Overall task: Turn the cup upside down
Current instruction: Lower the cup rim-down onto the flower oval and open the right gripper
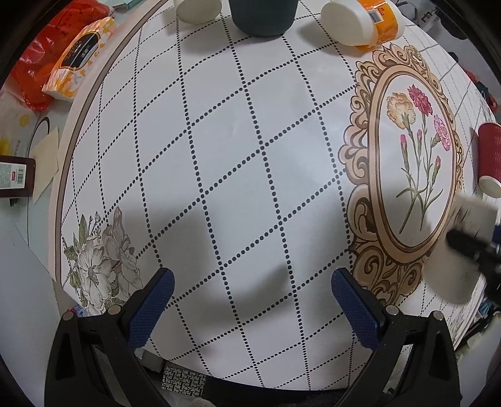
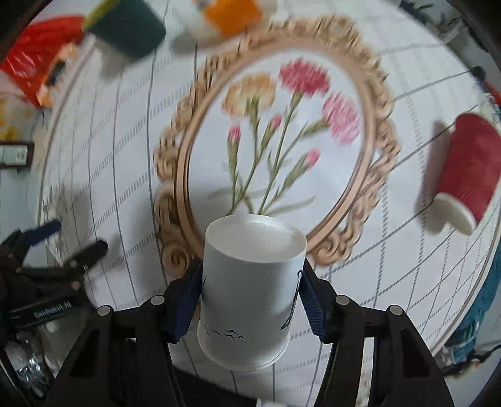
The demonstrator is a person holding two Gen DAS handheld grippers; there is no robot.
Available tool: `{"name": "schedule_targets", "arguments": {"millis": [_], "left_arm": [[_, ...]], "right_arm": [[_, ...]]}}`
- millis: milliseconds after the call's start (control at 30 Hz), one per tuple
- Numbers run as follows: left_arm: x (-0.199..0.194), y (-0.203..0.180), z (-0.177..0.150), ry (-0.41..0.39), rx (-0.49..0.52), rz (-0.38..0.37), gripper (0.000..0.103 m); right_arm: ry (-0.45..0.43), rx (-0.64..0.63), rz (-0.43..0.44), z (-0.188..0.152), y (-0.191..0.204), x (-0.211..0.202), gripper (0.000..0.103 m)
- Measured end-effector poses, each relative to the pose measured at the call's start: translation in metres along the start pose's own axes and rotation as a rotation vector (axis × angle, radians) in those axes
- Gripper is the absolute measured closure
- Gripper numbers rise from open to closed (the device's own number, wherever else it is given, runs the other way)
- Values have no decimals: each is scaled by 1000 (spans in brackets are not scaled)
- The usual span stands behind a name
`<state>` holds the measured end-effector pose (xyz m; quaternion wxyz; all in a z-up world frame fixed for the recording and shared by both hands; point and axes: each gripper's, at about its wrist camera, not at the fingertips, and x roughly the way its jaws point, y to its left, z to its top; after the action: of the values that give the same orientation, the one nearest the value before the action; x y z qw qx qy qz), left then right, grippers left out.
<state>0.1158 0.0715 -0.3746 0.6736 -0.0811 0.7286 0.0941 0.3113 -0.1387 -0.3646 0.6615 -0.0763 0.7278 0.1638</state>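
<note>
Only in the right-wrist view: white cup (image 2: 250, 291), apparently inverted, between right tool (image 2: 249, 300) pads.

Both wrist views look steeply down on the table (image 1: 250, 141) (closely), sharing its flower medallion (image 2: 281, 141).

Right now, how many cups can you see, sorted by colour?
White cup, held in the right gripper: 1
Red cup, lying on its side on the table: 1
Dark green cup, only partly in view: 1
Total: 3
</note>
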Motion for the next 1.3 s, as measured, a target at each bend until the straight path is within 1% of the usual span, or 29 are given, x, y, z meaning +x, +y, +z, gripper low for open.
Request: {"name": "schedule_targets", "arguments": {"millis": [67,167,233,300,367,467,533,567,767,1133,1167,1267,1300], "left_arm": [[-1,-4,2,2,3,0,0],[-1,-10,6,6,5,-1,0],[-1,-13,8,9,5,1,0],[4,-13,8,13,5,1,0],[7,-12,7,14,9,5,0],[9,-16,6,16,18,12,0],[10,-19,5,15,22,10,0],[10,-18,3,14,24,9,0],[9,-27,0,4,36,4,0],[-9,-42,-4,-23,49,7,0],[-12,-41,-3,-28,49,6,0],[-20,-38,-6,-44,53,0,0],[-25,-39,-7,-56,57,2,0]], "right_arm": [[-80,7,-10,-1,1,-9,41],[-254,15,-34,2,-5,-25,41],[-341,13,-58,5,-5,-31,41],[-429,14,-57,5,-3,-27,41],[-489,13,-66,4,-2,-22,41],[-538,-3,-82,-2,3,-11,41],[-554,-23,-96,-6,5,-14,41],[-554,-26,-94,-8,7,-9,41],[-530,-48,-88,-24,11,-6,40],[-488,-20,-67,-44,8,-3,40],[-484,-16,-66,-46,8,-3,38],[-477,-7,-53,-51,7,-10,18],[-471,-4,-52,-52,7,-12,16]]}}
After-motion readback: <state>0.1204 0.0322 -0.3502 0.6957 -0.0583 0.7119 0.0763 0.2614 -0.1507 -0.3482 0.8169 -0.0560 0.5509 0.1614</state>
